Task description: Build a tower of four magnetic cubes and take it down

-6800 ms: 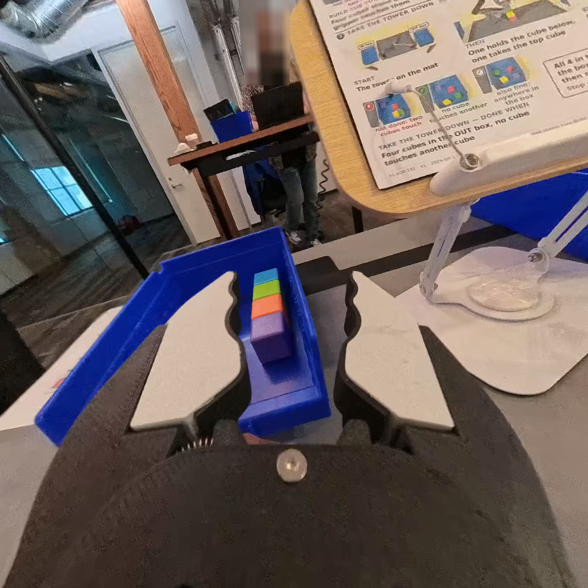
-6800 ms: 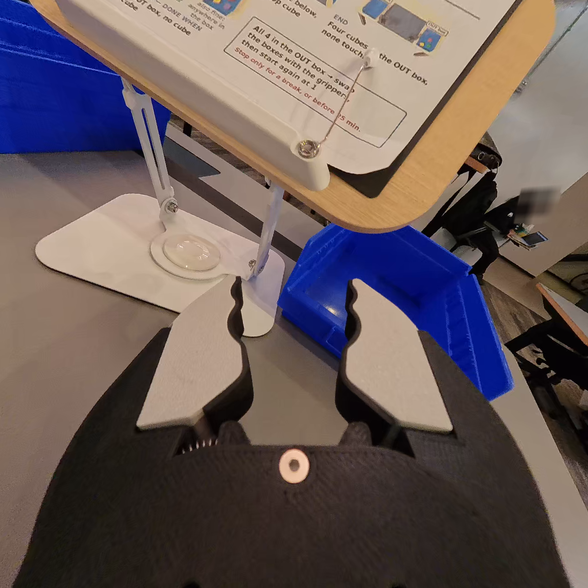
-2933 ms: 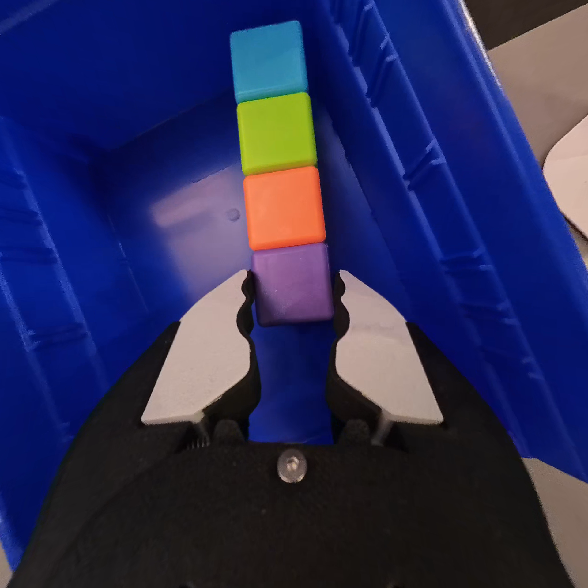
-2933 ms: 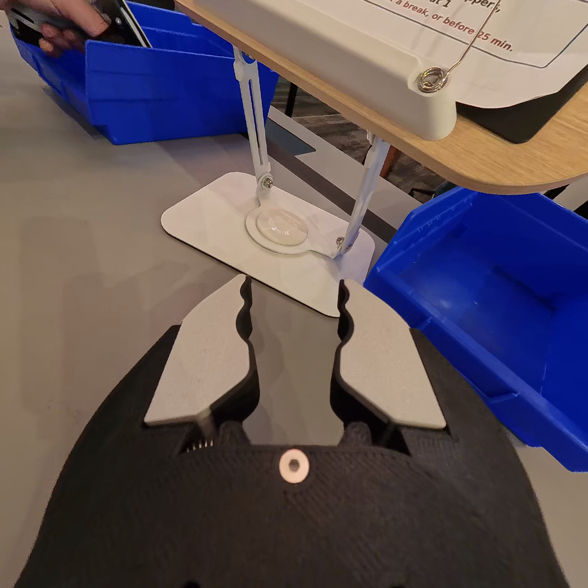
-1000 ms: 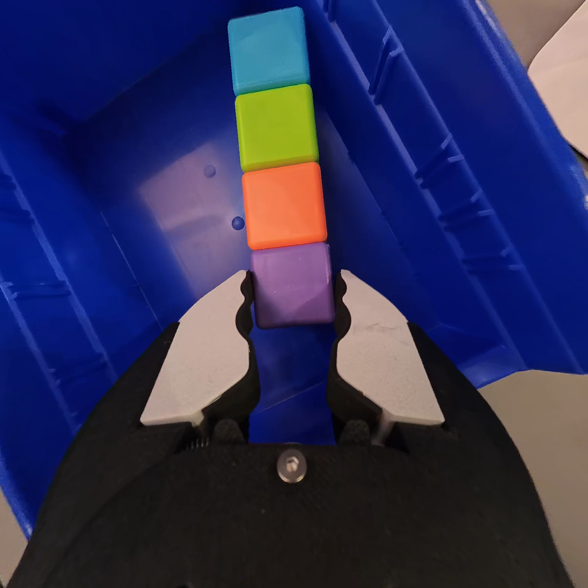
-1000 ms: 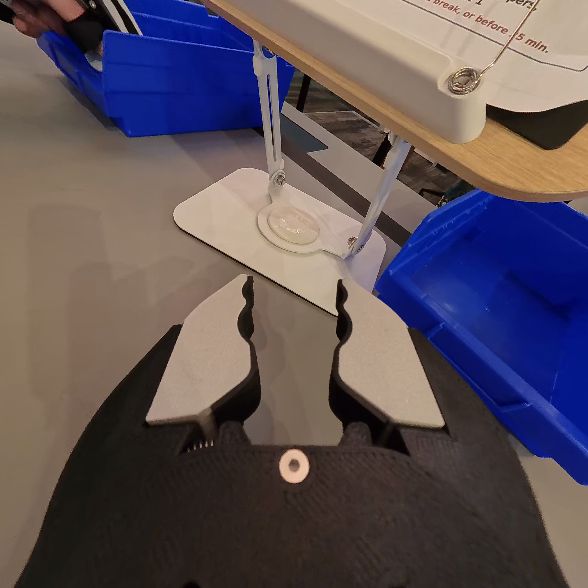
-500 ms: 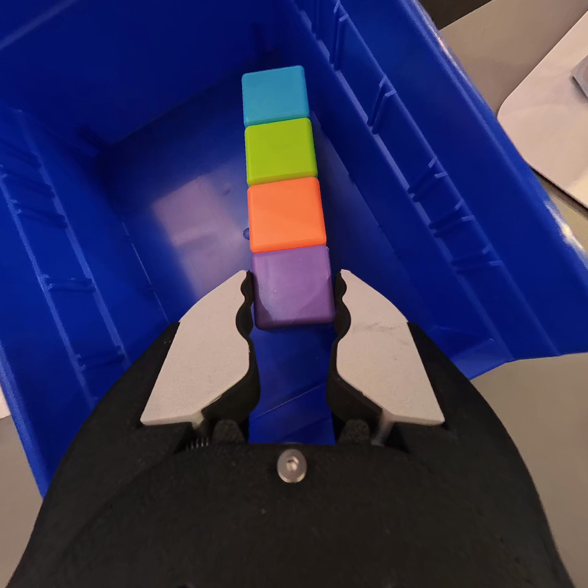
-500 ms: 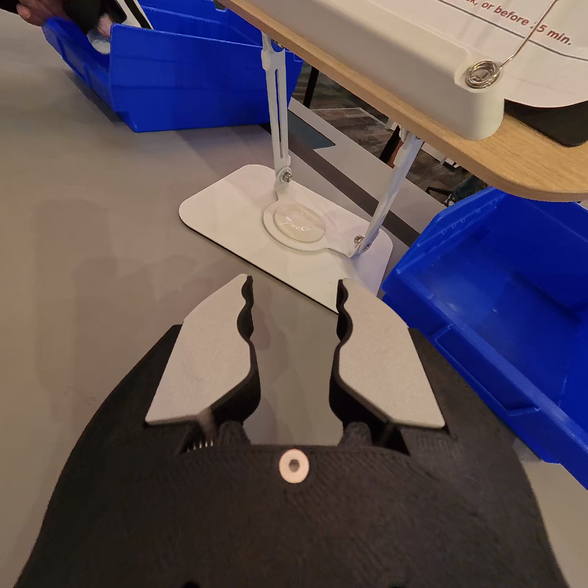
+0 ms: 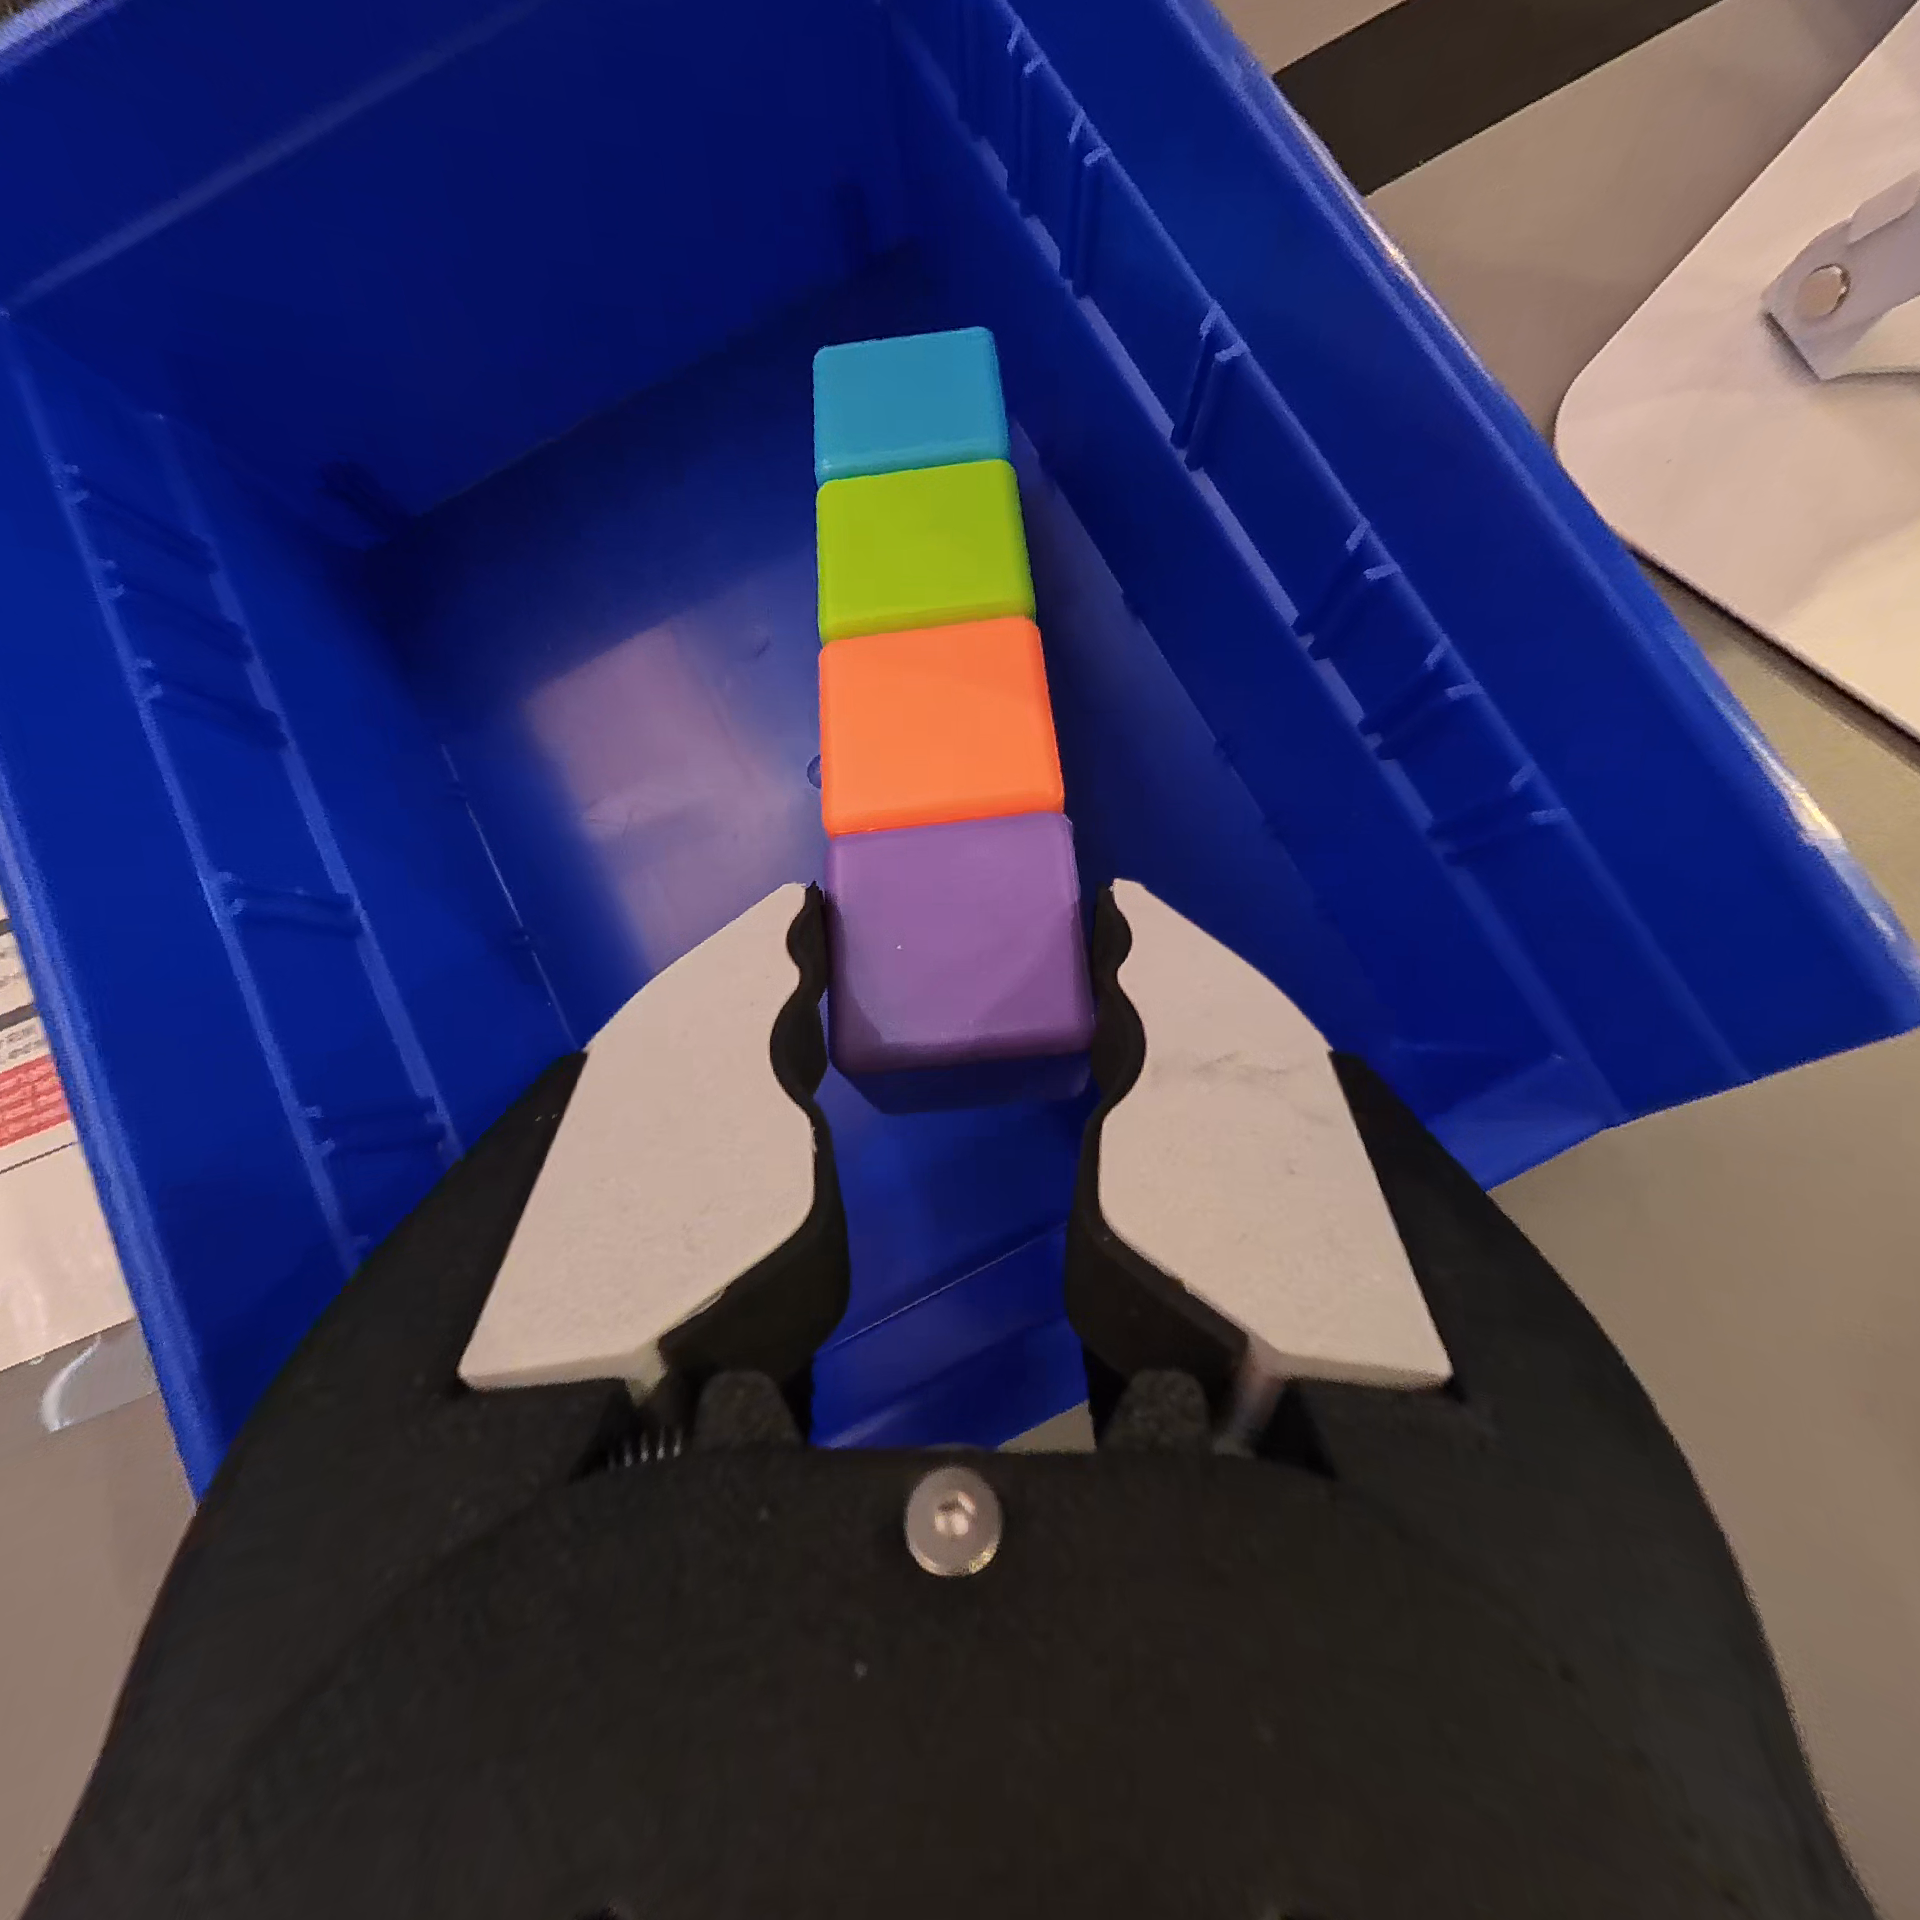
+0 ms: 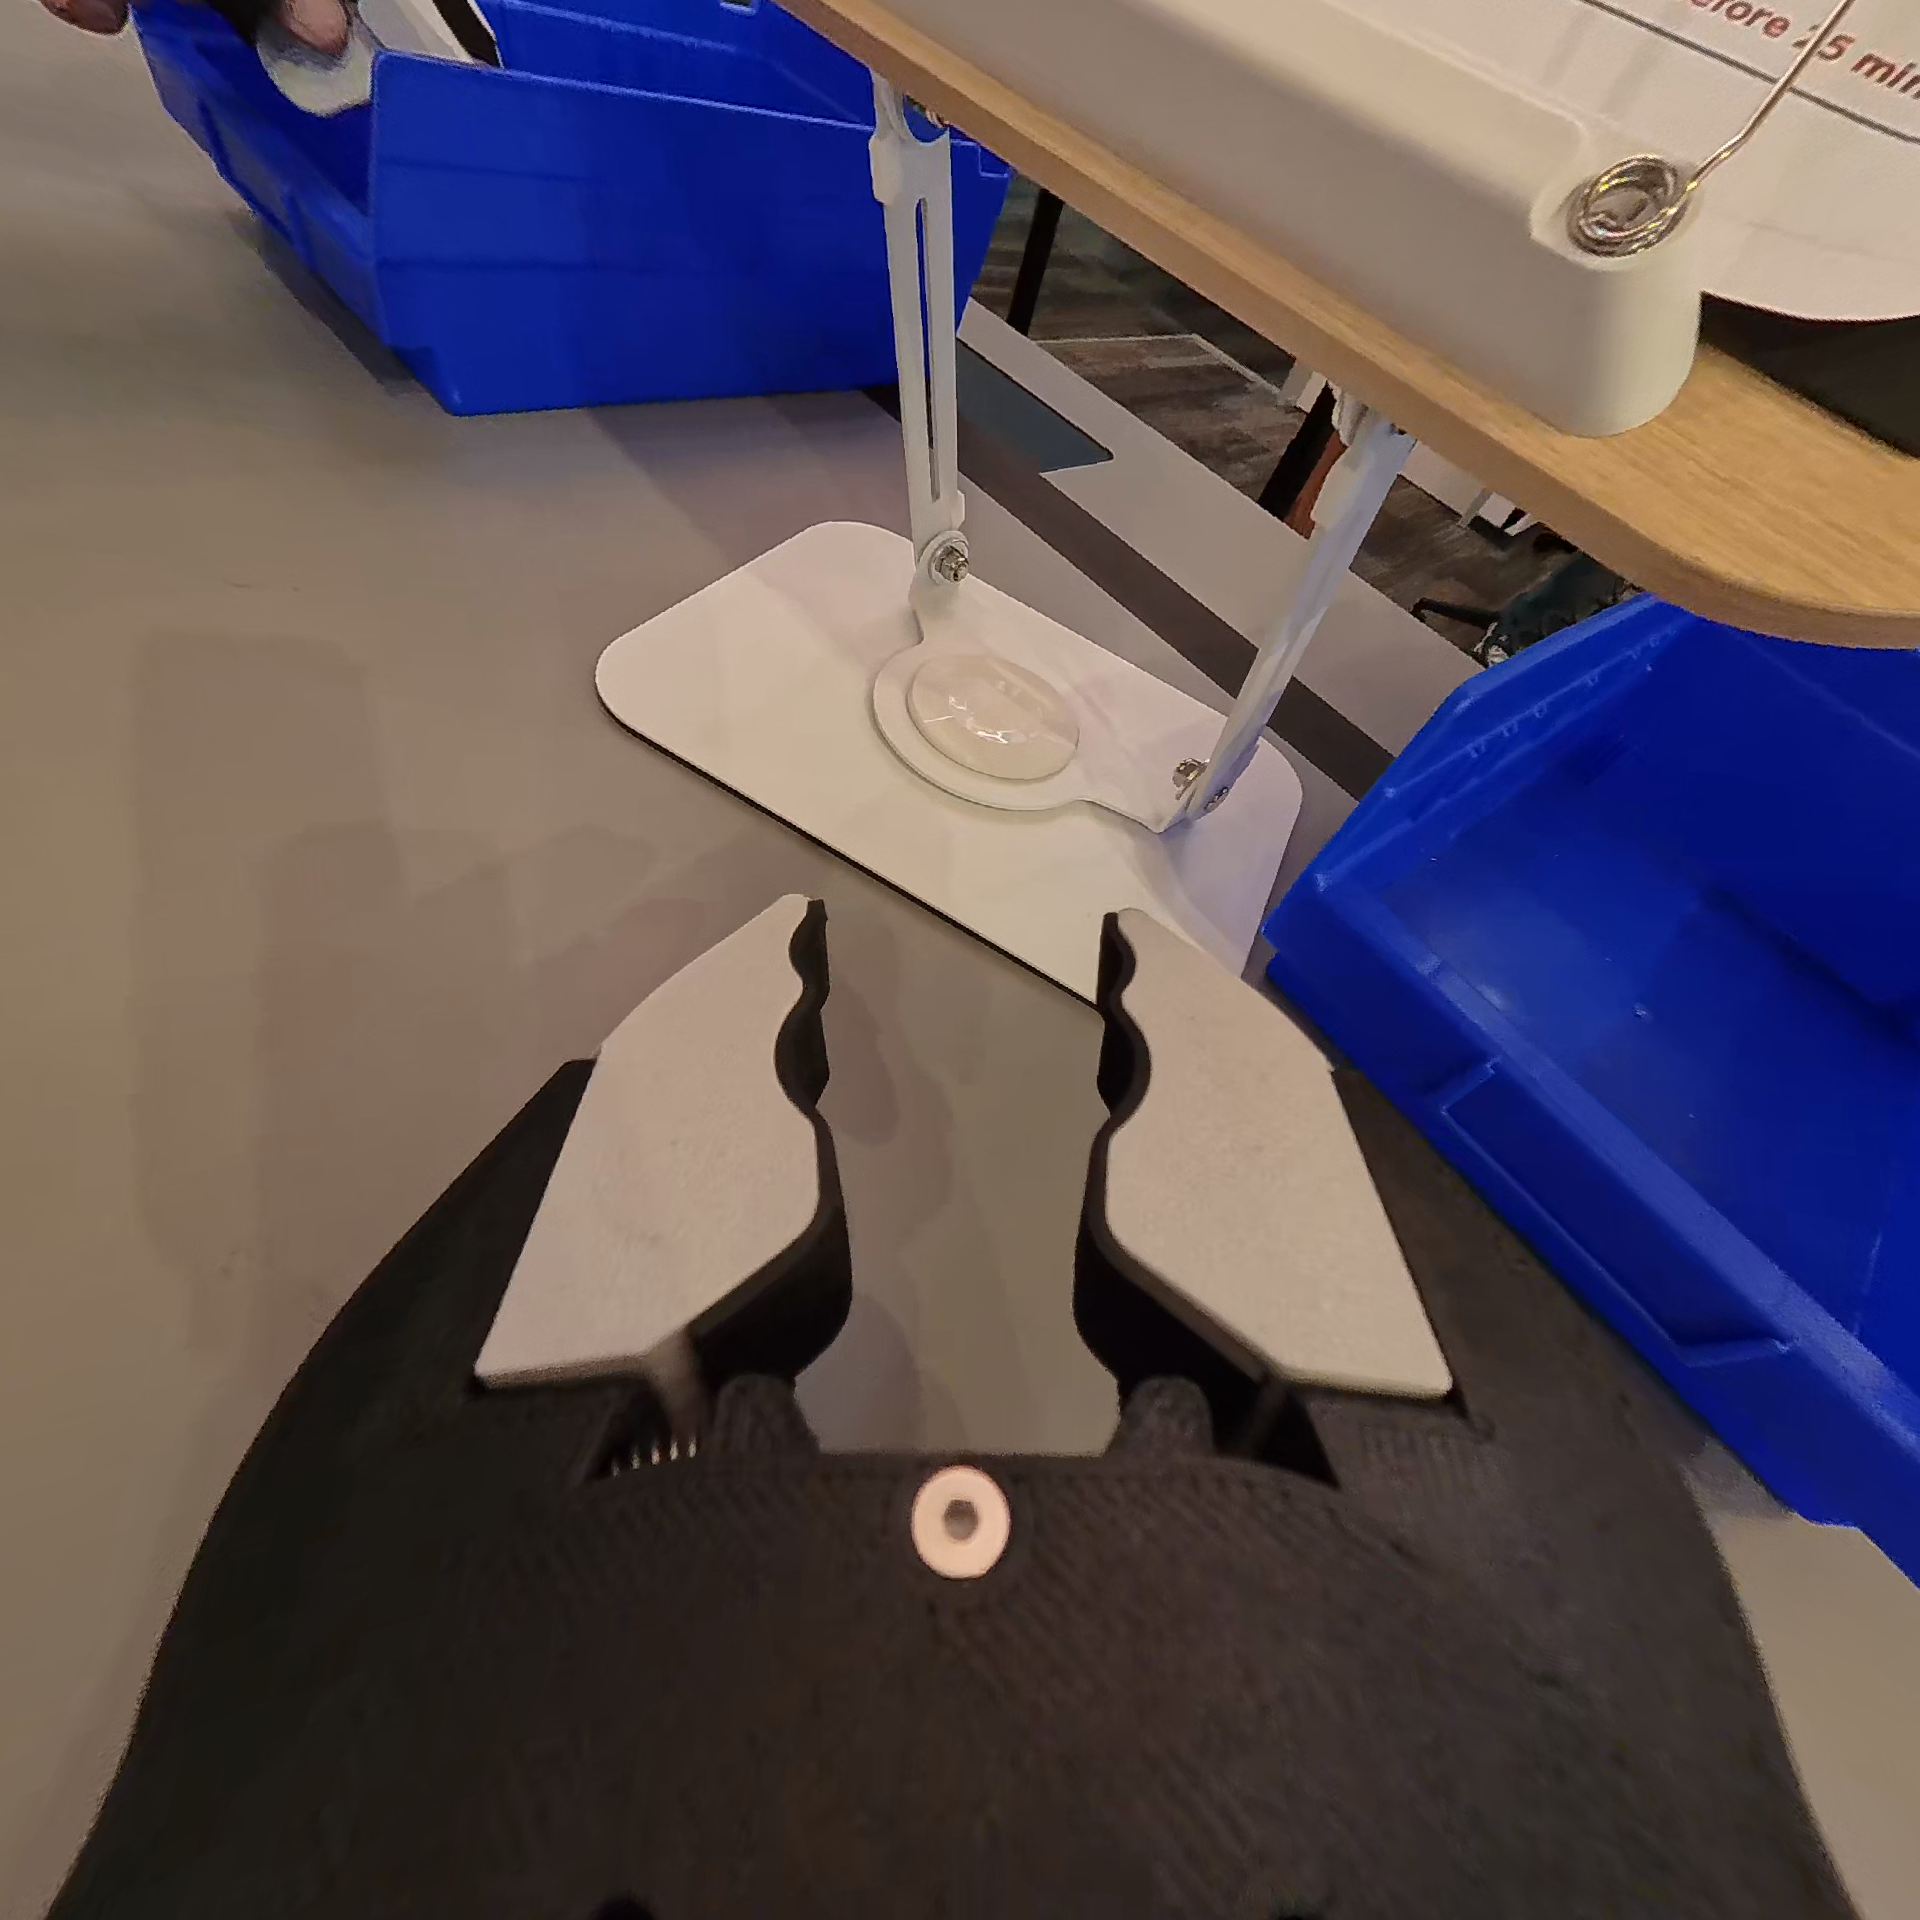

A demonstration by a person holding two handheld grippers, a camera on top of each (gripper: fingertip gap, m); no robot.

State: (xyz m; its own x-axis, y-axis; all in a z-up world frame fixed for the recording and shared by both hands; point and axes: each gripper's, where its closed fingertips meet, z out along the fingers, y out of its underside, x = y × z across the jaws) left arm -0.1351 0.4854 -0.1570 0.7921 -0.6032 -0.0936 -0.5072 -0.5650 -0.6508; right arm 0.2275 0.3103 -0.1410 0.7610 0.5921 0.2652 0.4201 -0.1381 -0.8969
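Smooth purple cube (image 9: pixel 958 945) between left gripper (image 9: pixel 961 940) pads

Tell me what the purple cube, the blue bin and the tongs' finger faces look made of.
Purple cube: likely smooth matte plastic, with rounded edges and a soft sheen. Blue bin: glossy moulded plastic, with ribbed walls and a floor that reflects the cubes. Left tongs fingers: flat grey matte faces over black, grainy material, possibly 3D-printed plastic.
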